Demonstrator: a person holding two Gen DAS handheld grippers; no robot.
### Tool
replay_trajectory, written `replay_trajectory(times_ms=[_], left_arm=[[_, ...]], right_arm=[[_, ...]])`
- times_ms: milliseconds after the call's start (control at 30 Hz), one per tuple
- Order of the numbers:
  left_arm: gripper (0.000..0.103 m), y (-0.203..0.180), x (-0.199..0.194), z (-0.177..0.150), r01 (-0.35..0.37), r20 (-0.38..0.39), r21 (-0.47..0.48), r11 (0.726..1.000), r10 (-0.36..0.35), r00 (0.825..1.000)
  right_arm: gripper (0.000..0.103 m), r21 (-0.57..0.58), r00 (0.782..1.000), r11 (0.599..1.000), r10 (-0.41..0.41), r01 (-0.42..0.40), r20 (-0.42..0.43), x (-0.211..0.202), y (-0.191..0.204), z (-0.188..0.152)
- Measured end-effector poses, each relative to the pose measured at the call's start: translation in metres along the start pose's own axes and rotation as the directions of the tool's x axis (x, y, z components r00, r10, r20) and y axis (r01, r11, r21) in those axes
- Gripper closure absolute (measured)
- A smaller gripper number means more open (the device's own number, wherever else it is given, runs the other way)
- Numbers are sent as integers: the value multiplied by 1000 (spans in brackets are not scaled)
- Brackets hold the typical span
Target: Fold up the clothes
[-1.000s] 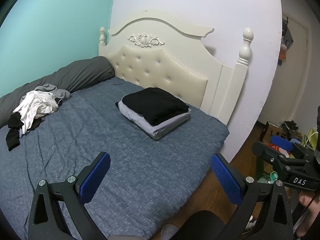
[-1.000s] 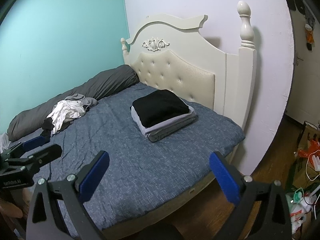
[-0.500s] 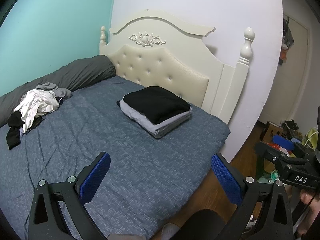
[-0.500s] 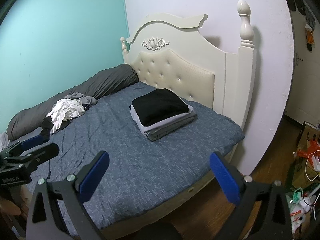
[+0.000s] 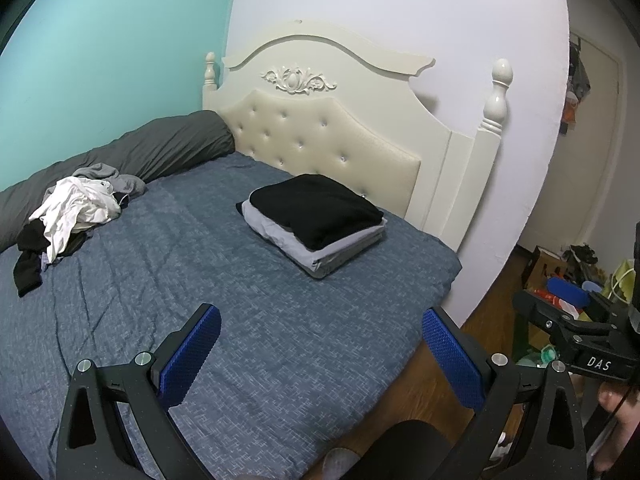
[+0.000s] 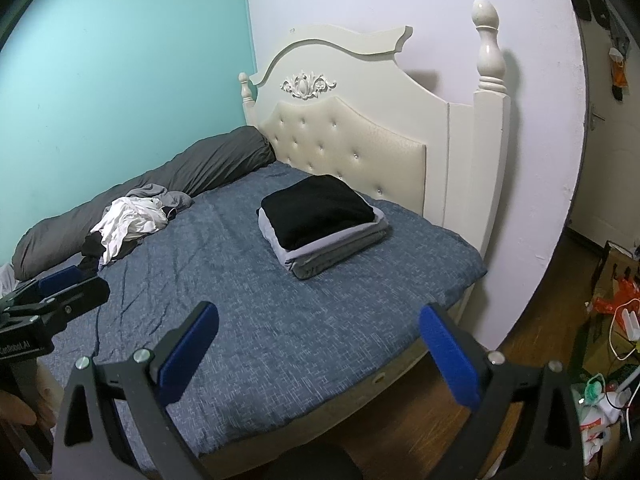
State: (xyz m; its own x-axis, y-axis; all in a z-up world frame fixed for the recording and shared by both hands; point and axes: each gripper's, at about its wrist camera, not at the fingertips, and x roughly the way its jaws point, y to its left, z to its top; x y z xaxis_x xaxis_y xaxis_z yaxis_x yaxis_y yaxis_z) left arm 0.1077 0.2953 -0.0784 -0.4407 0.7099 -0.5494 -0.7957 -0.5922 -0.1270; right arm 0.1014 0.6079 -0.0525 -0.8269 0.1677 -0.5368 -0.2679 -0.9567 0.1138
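- We hold the left tongs (image 5: 320, 344) above the near part of the bed (image 5: 280, 340); the blue pads (image 5: 192, 354) stand wide apart and grip nothing.
- We hold the right tongs (image 6: 318, 342) above the near edge of the same bed, pads likewise wide apart and empty.
- In the left wrist view the right tongs appear at the right edge, over the wooden floor (image 5: 484, 320); in the right wrist view the left tongs appear at the left edge, over the bed.
- The folded stack (image 5: 316, 222) rests on the bed at the far right, just in front of the cream headboard (image 5: 320, 136). A black garment (image 5: 312, 208) lies on top of grey folded layers.
- The unfolded pile (image 5: 76, 210) lies at the far left of the bed, well apart from the stack. It contains white, grey and black clothes, crumpled together.
- A dark grey rolled duvet (image 5: 152, 152) lies along the teal wall, touching the pile.
- Clutter (image 6: 612, 344) sits on the floor at the right.
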Motion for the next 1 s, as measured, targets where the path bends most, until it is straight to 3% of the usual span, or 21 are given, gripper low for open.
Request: replay_trajectory(times_ms=[1000], left_arm=[[1,3,2,-1,5,-9,-9,1000,-5,1000]], right_arm=[[2,-1,1000,1000,5,-5,-2,1,3,0]])
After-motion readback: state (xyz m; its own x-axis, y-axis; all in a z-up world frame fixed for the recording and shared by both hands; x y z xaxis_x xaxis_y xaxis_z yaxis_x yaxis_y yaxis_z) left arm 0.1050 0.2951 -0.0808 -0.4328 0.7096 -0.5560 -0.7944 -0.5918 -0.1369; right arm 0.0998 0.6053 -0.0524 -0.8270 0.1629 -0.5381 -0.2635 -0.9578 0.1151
